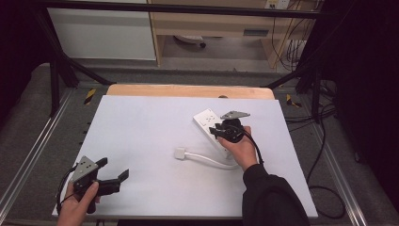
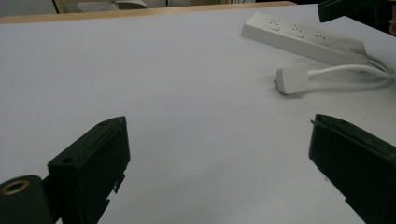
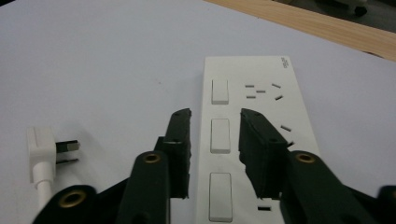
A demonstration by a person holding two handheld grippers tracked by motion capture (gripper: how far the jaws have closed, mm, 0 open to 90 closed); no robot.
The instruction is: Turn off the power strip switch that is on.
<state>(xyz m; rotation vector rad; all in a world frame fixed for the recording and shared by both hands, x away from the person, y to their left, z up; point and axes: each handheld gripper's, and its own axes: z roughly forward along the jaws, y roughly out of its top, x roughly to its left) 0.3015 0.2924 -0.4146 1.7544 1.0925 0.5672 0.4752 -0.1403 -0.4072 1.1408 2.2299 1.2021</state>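
Grey floor (image 1: pixel 28 122), wooden shelving (image 1: pixel 211 23) behind.

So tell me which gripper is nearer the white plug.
Right. The right gripper hovers over the power strip, just beside the plug; the left gripper sits far off at the table's near left corner.

I can read no words or numbers anywhere. The power strip (image 3: pixel 254 135) carries a small mark at its far corner, but it is too tiny for me to read.

Lab: metal frame (image 1: pixel 61 66), trailing cables (image 1: pixel 324 141)
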